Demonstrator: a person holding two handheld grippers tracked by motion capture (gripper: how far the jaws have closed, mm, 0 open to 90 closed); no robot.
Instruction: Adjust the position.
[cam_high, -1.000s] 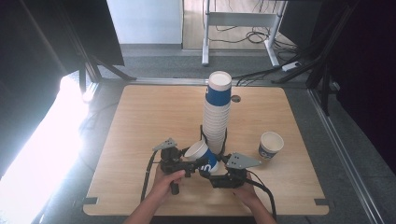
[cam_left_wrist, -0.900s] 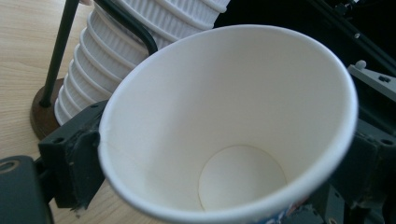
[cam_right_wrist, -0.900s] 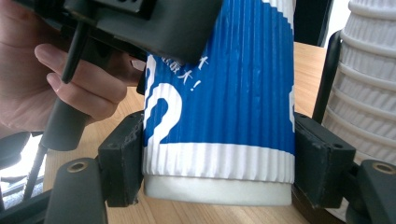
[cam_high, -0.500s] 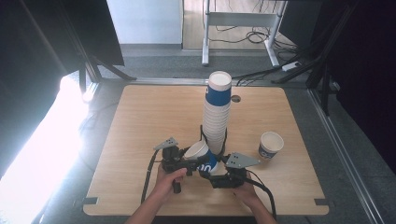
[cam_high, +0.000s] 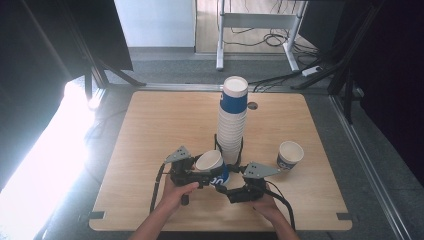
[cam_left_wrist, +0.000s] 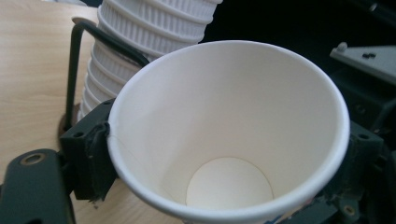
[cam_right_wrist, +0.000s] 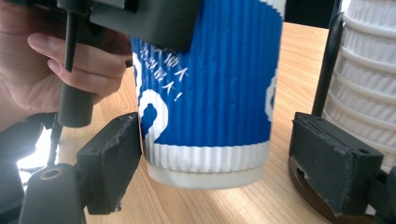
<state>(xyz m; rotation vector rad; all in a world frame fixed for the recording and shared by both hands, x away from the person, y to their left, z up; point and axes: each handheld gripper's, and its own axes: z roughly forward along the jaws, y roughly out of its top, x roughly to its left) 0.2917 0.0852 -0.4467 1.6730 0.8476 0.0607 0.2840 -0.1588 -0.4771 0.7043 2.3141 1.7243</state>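
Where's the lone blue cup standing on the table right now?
High view: the lone blue cup stands upright at the table's right side, right of the cup stack, apart from both grippers.

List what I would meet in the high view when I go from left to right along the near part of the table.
Left hand-held gripper → blue paper cup between the two hands → right hand-held gripper → single paper cup standing apart near the right edge.

Left gripper (cam_high: 204, 176) and right gripper (cam_high: 226, 190), black blocky jaws (brass-ringed screw holes), grey three-cornered top plates, trailing black cables, bare forearms.
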